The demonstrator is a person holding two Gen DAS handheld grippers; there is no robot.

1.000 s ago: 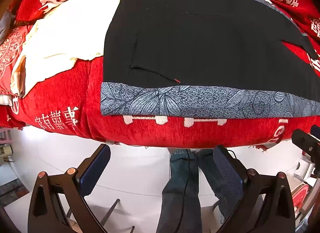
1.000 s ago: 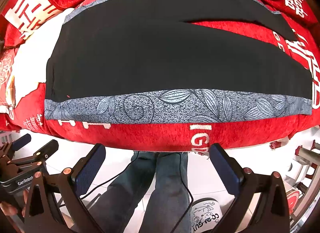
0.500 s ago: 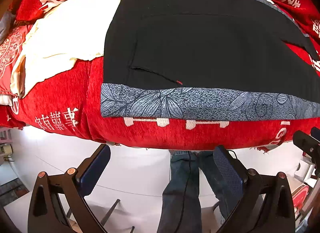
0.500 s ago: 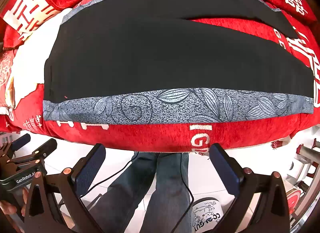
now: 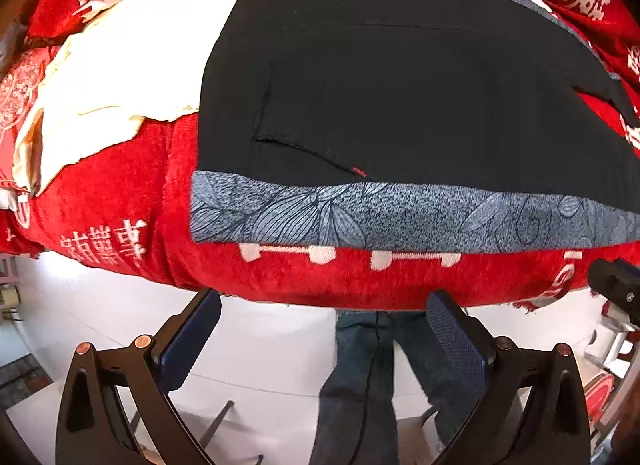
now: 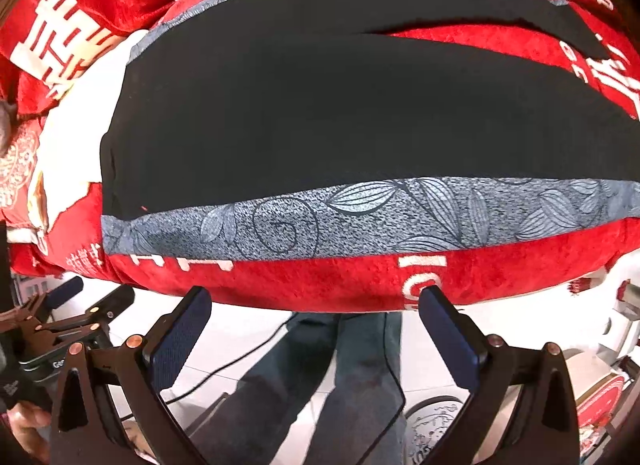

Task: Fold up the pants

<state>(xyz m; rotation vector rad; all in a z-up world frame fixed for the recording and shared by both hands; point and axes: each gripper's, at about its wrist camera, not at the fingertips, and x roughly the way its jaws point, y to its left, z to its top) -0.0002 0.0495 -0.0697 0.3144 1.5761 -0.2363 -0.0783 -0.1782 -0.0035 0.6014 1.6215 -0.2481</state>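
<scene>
— Looks like a home bedroom?
— Seems so: a bed ahead of the hand-held gripper [image 5: 324,329], spread with a red blanket [image 5: 120,193] bearing white characters, above a white tiled floor [image 5: 272,345].

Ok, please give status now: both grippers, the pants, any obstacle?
Left gripper open, empty. Right gripper open, empty. Black pants flat on red blanket, unfolded. Cream cloth beside waistband, apart from grippers.

Cream cloth [image 5: 120,65] crowds the pants [image 5: 400,85] (waistband side).
</scene>
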